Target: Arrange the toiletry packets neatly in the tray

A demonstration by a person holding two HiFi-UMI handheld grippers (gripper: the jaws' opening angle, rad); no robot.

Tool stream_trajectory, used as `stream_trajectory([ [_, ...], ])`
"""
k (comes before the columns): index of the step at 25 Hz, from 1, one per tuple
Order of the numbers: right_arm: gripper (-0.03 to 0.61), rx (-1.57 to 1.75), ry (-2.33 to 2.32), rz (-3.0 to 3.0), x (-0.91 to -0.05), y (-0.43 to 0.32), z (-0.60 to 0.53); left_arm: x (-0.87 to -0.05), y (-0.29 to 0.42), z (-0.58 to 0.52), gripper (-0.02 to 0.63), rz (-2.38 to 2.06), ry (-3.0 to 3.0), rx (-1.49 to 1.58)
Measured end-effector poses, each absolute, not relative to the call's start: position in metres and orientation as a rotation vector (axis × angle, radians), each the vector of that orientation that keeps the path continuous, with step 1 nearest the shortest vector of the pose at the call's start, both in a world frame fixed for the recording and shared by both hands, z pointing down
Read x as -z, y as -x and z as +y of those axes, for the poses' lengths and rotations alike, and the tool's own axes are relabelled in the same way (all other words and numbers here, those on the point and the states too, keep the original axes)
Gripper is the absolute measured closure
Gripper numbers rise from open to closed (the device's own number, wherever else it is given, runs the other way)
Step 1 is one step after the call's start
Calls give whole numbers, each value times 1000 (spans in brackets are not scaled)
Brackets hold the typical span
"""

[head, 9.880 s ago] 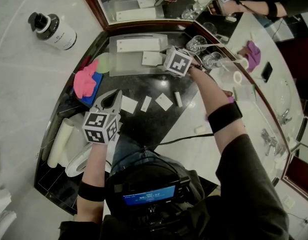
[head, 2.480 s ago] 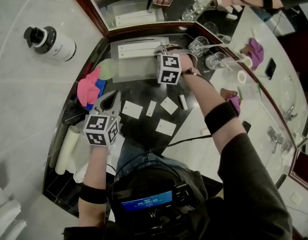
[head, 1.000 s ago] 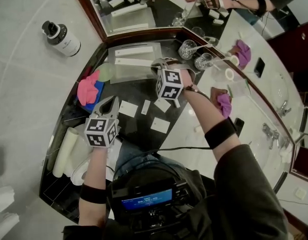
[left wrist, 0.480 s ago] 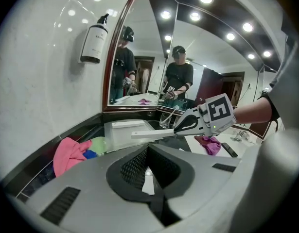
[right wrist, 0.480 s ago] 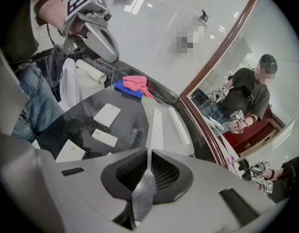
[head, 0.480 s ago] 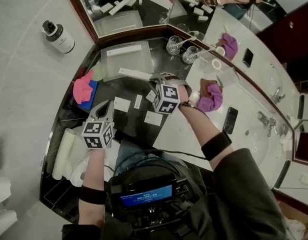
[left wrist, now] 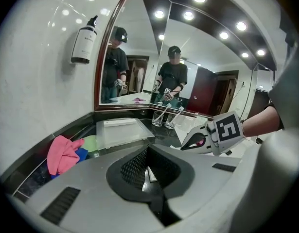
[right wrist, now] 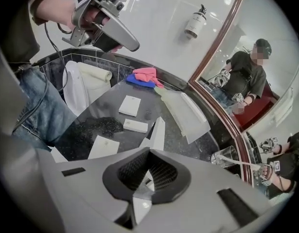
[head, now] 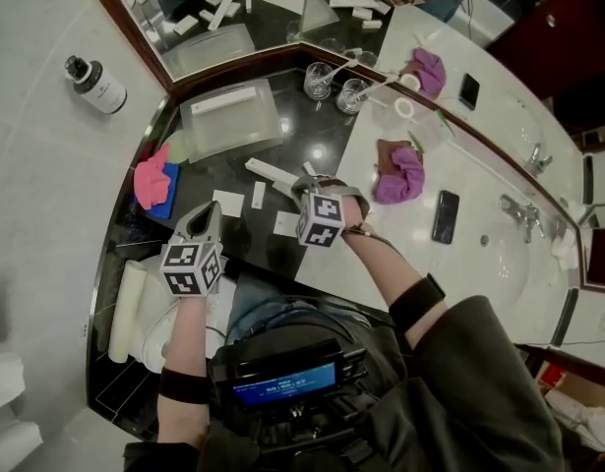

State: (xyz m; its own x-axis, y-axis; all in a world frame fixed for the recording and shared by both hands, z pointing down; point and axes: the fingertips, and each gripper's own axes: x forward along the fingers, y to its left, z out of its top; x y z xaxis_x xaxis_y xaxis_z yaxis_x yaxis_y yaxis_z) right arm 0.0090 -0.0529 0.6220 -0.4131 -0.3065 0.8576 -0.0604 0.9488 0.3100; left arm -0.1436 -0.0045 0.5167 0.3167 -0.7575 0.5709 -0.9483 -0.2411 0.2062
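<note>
- The clear tray [head: 248, 131] sits at the back edge of the dark worktop [head: 317, 136], and one long white packet [head: 223, 99] lies along its far side.
- A second long packet [head: 271, 172] lies slanted mid-worktop, outside the tray, with its near end at the tip of the right tool [head: 304, 181].
- Three small packets [head: 228, 203] lie flat toward the front edge.
- The left tool [head: 206, 209] is at the front-left, beside them.

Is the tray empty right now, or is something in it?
Not empty: one long white packet lies inside the tray along its far edge. A second long packet and the small packets are outside it.
</note>
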Motion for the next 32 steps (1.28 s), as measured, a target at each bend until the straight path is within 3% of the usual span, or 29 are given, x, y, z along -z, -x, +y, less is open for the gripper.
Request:
stream_trajectory([
  [9, 558, 198, -315, -1989, -634, -23, -43, -518, 139, 5, 612, -1486, -2080, -503],
  [18, 485, 144, -325, -2004, -646, -27, -32, -522, 136, 9, 612, -1476, -2082, -517],
  [32, 488, 74, -477, -2082, -617, -46, -43, -514, 119, 9, 612, -1479, -2110, -520],
])
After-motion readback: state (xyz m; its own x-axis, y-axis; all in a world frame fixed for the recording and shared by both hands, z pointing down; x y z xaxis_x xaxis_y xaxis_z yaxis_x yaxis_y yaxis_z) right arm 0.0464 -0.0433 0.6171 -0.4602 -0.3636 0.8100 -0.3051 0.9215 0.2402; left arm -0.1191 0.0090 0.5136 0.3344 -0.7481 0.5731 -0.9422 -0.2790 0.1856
